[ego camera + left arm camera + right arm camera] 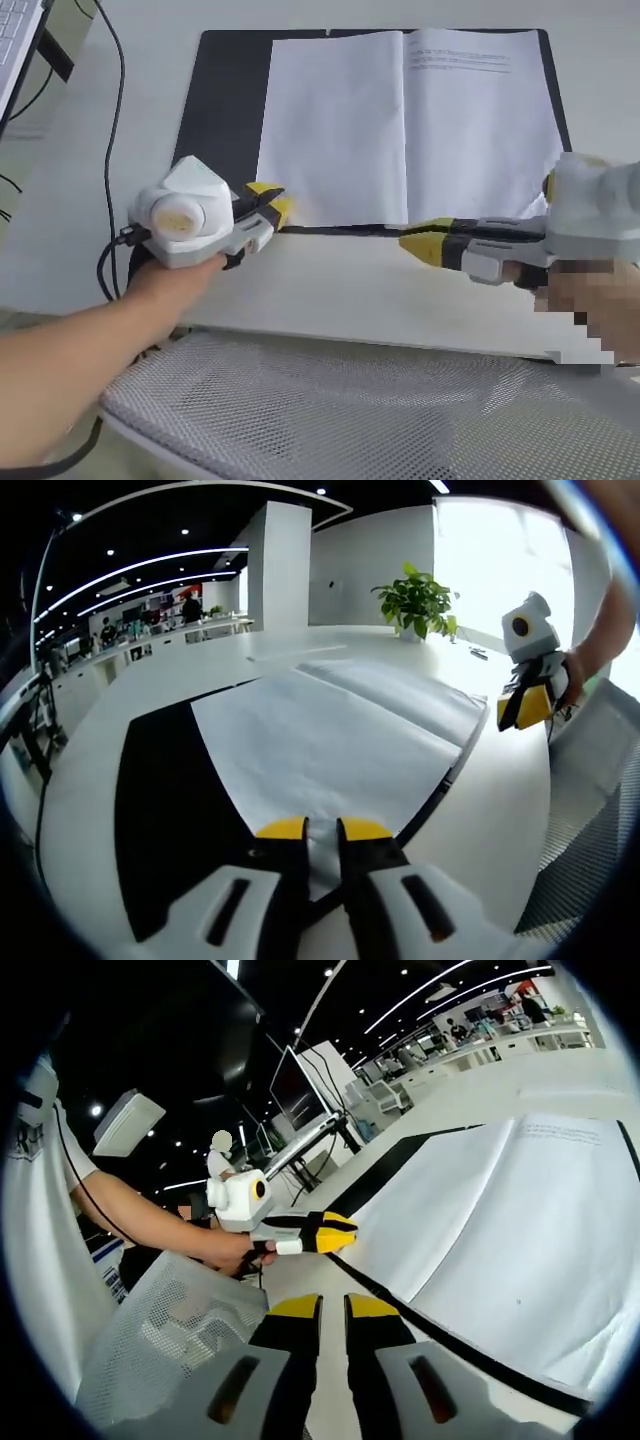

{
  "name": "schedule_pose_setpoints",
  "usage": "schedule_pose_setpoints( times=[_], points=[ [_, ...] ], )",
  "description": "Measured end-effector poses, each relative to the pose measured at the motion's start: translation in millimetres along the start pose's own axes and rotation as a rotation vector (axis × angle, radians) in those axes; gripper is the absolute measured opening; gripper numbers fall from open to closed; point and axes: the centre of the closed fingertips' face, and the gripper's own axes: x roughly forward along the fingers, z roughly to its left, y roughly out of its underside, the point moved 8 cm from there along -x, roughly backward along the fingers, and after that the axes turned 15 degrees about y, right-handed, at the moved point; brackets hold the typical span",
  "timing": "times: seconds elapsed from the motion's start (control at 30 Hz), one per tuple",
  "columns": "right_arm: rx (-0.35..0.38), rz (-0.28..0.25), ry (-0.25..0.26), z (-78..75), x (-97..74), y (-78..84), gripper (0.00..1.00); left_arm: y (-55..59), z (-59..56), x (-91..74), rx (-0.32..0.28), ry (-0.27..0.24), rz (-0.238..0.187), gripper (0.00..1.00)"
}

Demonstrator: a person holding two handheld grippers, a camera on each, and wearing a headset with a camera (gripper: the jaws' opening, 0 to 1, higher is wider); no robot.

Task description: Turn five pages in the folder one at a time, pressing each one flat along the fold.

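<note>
Folder (232,120) lies open flat on the white table (330,295), black cover down. The left page (335,120) is blank. The right page (480,130) has a few lines of print (455,62) near its top edge. The fold (405,130) runs straight away from the person, right of the folder's middle. A wide strip of bare black cover shows left of the left page.

Left gripper (272,205): yellow tips sit at the near-left corner of the left page. In its own view the claw is nearly pressed together, with a thin slit left, white paper showing in the slit and the cover's black edge just under it. Can't tell whether it's actually pinching the page corner or just resting over it. Right gripper view shows the same tips (335,1232) right at the folder's near edge.

Right gripper (420,243): claw pressed together, nothing in it. It lies low and roughly parallel to the folder's near edge, tips pointing left, just off the edge below the fold. Looks clear of the paper.

Both pages look flat, none lifted.

Also around: grey mesh panel (350,410) close to the person, a black cable (112,150) trailing over the table on the left, a laptop (15,40) corner at far left, and a potted plant (415,602) at the far end of the table in the left gripper view.
</note>
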Motion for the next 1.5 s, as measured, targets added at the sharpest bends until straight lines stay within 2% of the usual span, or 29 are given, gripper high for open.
schedule_pose_setpoints(
  times=[0.03,0.1,0.2,0.3,0.33,0.4,0.47,0.5,0.57,0.63,0.7,0.73,0.97,1.03,1.2,1.5],
  points=[
    [0.009,-0.015,0.026,-0.8,-4.1,-1.5,0.09,0.1,-0.4,-0.6,0.0,0.003,0.004,0.11],
    [0.013,-0.038,0.033,1.1,-12.9,-3.6,0.1,0.4,-1.3,-2.2,-0.005,0.006,0.011,0.12],
    [0.032,-0.095,0.086,0.3,-28.7,-9.0,0.13,0.9,-2.8,-6.4,-0.02,0.014,0.021,0.17],
    [0.068,-0.138,0.163,-4.9,-47.9,-11.1,0.16,-2.0,-5.2,-15.9,-0.035,0.019,0.013,0.23],
    [0.078,-0.147,0.166,-5.0,-53.2,-11.0,0.16,-3.5,-6.1,-19.3,-0.048,0.017,0.007,0.24],
    [0.095,-0.178,0.223,-9.0,-66.6,-11.1,0.17,-9.5,-9.7,-28.8,-0.053,0.012,-0.014,0.26],
    [0.122,-0.218,0.257,-11.3,-80.8,-12.3,0.17,-17.9,-15.5,-39.0,-0.056,0.012,-0.055,0.28],
    [0.134,-0.237,0.292,-14.5,-88.4,-14.6,0.16,-20.9,-19.1,-45.2,-0.047,0.012,-0.06,0.28],
    [0.162,-0.278,0.314,-17.7,-98.9,-22.3,0.17,-25.1,-23.4,-54.5,-0.054,0.008,-0.084,0.28],
    [0.155,-0.314,0.352,-20.7,-109.5,-27.6,0.18,-28.7,-25.9,-62.9,-0.064,-0.007,-0.104,0.28],
    [0.166,-0.32,0.35,-20.1,-116.8,-29.7,0.18,-32.5,-27.5,-69.9,-0.081,-0.023,-0.138,0.28],
    [0.151,-0.328,0.371,-20.7,-121.8,-30.9,0.18,-34.2,-29.1,-74.6,-0.088,-0.028,-0.142,0.28],
    [0.134,-0.335,0.415,-19.5,-141.9,-31.1,0.19,-42.9,-38.3,-96.2,-0.108,-0.061,-0.191,0.29],
    [0.115,-0.329,0.436,-18.3,-146.1,-30.6,0.19,-43.9,-41.6,-101.1,-0.113,-0.064,-0.189,0.3],
    [0.103,-0.343,0.452,-13.8,-153.2,-32.1,0.21,-46.9,-49.9,-113.7,-0.116,-0.072,-0.192,0.32],
    [0.092,-0.354,0.485,-13.0,-161.6,-32.1,0.23,-54.9,-60.9,-134.7,-0.132,-0.088,-0.223,0.34]
  ],
)
